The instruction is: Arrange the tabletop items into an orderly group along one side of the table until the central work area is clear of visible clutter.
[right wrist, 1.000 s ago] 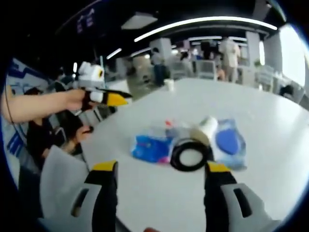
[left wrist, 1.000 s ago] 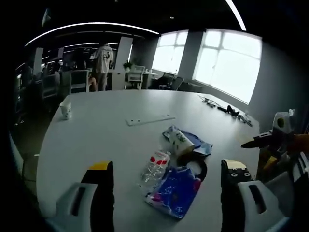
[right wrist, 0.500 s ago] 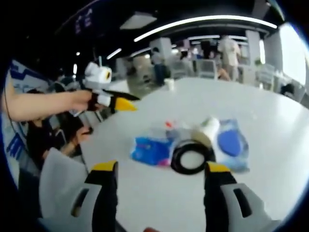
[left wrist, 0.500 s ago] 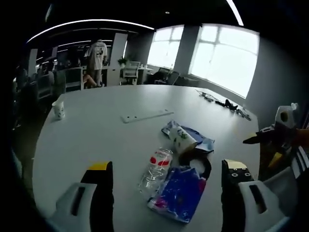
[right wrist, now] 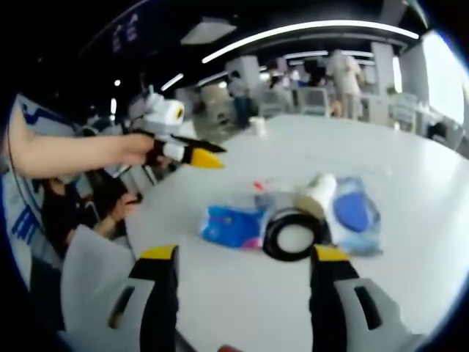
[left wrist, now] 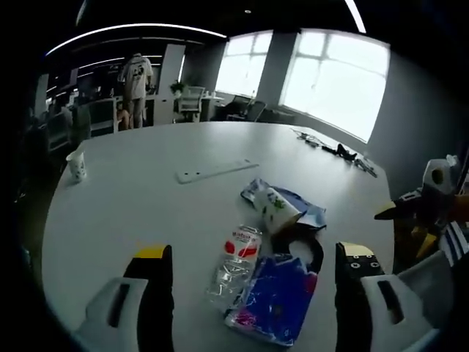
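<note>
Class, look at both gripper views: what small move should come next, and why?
Probably lower the open left gripper onto the clear plastic bottle. It lies nearest, at the edge of the pile beside the blue packet and black tape roll, and neither gripper holds anything.

My left gripper point(left wrist: 249, 279) hangs with jaws spread over the white table point(left wrist: 132, 205). Just beyond them a clear bottle point(left wrist: 236, 257) touches a blue packet point(left wrist: 275, 297); a black tape roll point(left wrist: 302, 253) lies beside the packet.
</note>
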`<state>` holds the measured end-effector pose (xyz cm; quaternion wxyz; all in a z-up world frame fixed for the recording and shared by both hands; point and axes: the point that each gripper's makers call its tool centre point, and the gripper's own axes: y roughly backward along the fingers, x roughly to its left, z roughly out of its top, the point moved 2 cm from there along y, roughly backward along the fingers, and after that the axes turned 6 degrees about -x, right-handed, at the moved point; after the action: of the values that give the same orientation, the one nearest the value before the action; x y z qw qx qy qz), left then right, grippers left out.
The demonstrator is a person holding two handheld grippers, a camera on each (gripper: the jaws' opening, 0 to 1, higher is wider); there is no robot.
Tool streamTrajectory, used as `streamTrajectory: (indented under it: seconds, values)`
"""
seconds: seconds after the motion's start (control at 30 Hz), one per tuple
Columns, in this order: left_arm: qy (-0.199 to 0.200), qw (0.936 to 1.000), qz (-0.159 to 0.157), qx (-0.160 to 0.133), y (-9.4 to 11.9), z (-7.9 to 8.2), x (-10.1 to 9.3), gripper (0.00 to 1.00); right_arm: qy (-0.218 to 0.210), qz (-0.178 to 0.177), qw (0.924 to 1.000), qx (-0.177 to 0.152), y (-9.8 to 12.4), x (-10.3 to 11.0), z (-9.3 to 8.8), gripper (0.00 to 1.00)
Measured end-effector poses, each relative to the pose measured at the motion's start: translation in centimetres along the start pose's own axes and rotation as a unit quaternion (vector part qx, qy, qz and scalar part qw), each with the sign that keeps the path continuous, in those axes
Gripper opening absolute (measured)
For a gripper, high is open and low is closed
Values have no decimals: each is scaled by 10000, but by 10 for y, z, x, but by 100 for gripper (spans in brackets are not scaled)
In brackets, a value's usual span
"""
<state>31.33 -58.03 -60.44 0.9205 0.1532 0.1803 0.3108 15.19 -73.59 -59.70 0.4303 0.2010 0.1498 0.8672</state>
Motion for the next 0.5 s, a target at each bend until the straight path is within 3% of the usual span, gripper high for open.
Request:
streamTrajectory:
  seconds: [0.5]
  values:
    - [169,9997,-153,131,-20,-8,3,90,-90,64,9999,85,-6,3,-6,70]
